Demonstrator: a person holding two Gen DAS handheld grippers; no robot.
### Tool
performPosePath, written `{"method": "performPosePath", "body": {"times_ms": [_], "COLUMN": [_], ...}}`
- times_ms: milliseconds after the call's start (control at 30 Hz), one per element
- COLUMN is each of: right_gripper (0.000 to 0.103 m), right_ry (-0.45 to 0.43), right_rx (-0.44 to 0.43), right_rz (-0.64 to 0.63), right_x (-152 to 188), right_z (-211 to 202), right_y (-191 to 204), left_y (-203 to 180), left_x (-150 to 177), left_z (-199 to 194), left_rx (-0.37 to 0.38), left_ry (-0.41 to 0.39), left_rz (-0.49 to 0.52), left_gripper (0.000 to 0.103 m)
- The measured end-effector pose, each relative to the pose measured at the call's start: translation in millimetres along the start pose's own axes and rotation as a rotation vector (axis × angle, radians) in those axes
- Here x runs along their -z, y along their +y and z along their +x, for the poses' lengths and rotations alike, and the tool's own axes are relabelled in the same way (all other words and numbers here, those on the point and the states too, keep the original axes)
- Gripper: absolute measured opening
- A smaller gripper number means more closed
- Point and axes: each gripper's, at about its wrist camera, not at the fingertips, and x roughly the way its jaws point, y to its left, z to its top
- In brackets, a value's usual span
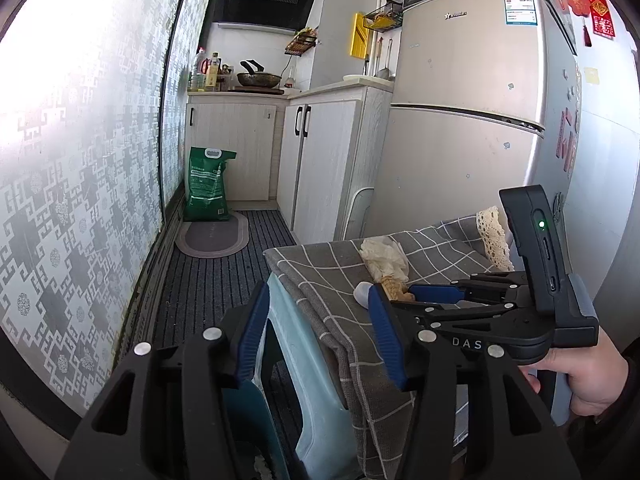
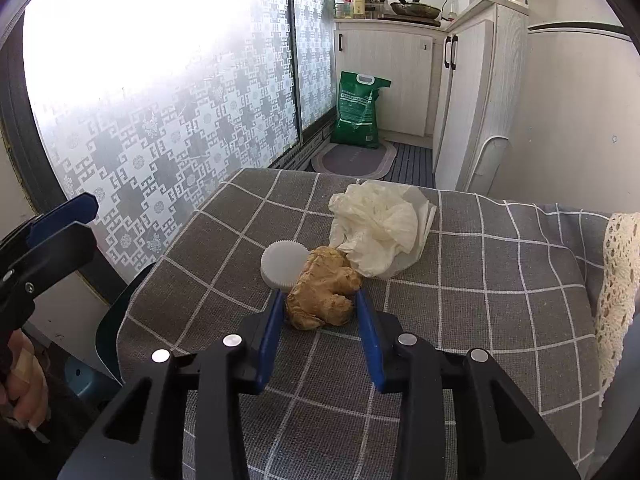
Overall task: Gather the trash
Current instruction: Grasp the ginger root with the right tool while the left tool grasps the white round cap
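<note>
A knobbly piece of ginger point(image 2: 322, 296) lies on a grey checked cloth point(image 2: 480, 300). My right gripper point(image 2: 319, 300) is shut on it, one blue pad against each side. A white ribbed bottle cap point(image 2: 282, 266) touches the ginger's left side, and a crumpled white wrapper point(image 2: 380, 228) lies just behind. The left wrist view shows the ginger point(image 1: 396, 288), the cap point(image 1: 362, 294), the wrapper point(image 1: 384, 258) and the right gripper point(image 1: 412, 294) reaching in from the right. My left gripper point(image 1: 318, 292) stands open with nothing in it, over the cloth's left edge.
The cloth hangs over a light-blue plastic piece point(image 1: 304, 360). A green sack point(image 1: 208, 186) stands on an oval mat point(image 1: 212, 236) by white cabinets point(image 1: 320, 160). A silver fridge point(image 1: 468, 140) is close on the right. A frosted patterned window point(image 1: 80, 200) runs along the left.
</note>
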Motion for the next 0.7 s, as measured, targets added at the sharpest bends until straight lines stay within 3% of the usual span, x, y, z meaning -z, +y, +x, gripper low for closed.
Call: {"method": "performPosePath", "body": {"times_ms": [300, 600, 700], "right_gripper": [0.036, 0.036, 0.036], "right_ry": [-0.018, 0.005, 0.016], "right_rx": [-0.031, 0.008, 0.017], "right_rz": [0.018, 0.0, -0.004], "right_x": [6.1, 21.3, 27.0], "right_z": [-21.5, -36.1, -40.5], "right_y": [-14.6, -36.3, -44.2], "left_y": [-20.0, -47.2, -48.7], "left_x": [2.4, 5.3, 5.5], "left_z": [23.3, 61.8, 73.9], "left_rx": [0.021, -0.036, -0.047], "left_ry": [0.064, 0.183, 0.224], "left_rz": [0.052, 0.18, 0.179], "left_gripper": [0.056, 0.056, 0.056]}}
